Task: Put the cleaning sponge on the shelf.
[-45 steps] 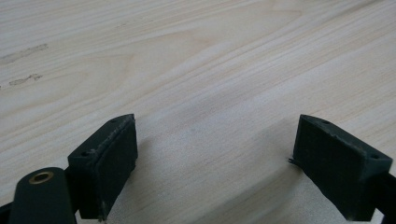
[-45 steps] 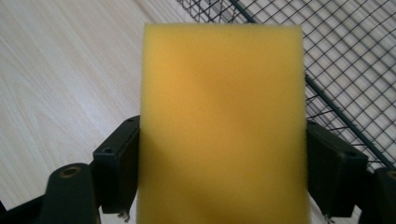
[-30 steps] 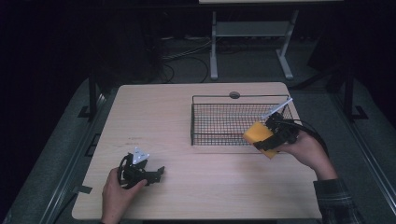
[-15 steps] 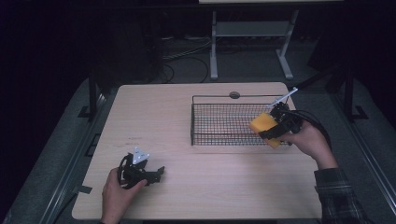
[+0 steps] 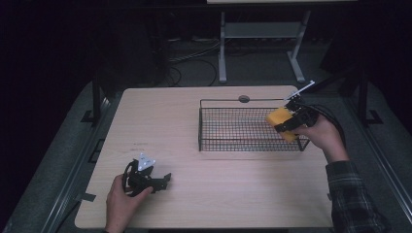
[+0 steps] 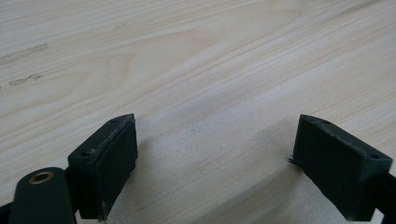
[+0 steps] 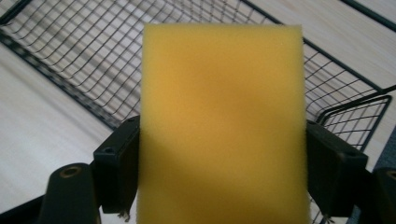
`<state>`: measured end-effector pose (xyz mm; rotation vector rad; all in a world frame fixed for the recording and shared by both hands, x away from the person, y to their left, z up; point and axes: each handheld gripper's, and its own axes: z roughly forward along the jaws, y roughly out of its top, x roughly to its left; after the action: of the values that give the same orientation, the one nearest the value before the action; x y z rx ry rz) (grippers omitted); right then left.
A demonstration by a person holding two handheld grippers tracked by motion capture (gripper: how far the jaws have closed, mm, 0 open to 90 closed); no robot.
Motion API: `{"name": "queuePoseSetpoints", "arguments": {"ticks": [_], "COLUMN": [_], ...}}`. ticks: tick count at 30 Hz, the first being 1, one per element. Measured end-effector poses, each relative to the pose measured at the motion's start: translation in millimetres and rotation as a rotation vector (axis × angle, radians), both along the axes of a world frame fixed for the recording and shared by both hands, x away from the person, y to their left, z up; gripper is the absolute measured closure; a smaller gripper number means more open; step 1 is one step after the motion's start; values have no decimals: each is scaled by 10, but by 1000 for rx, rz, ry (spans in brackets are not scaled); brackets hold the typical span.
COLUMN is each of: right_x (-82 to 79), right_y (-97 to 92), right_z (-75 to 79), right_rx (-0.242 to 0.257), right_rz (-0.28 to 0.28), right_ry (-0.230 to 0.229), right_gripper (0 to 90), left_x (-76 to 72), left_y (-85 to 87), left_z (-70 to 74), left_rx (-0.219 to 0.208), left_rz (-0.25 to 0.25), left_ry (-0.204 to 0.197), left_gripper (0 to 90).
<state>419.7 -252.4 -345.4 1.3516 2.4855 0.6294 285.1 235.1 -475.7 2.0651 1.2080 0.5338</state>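
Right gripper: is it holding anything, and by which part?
Yes. The right gripper is clamped on a yellow sponge, jaws pressing its two opposite side edges near the lower end, above the wire basket.

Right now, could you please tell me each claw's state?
Left claw: open, empty, over the table.
Right claw: closed on the yellow sponge.

Right gripper holds a yellow sponge, seemingly above the wire basket's right end.

Wire basket on the counter right of centre, sponge over its right end in the right claw, left claw lower left.
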Motion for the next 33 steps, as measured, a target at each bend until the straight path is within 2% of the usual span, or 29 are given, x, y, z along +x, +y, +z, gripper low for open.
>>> {"name": "queuePoseSetpoints", "arguments": {"ticks": [6,10,16,25,33], "right_x": [146,215,335,391,414], "right_y": [-39,-49,-62,-101,-101], "right_z": [-57,-99,-215,-356,-498], "right_rx": [-1,-4,-11,2,6], "right_rz": [-37,-42,-64,-85,-90], "right_ry": [6,6,13,26,56], "right_gripper": [229,229,229,229,227], "left_x": [0,0,0,0,0], "left_y": [0,0,0,0,0], "left_z": [0,0,0,0,0], "left_rx": [0,0,-1,0,0], "left_rz": [0,0,0,0,0], "left_ry": [0,0,0,0,0], "left_gripper": [130,130,130,130,130]}}
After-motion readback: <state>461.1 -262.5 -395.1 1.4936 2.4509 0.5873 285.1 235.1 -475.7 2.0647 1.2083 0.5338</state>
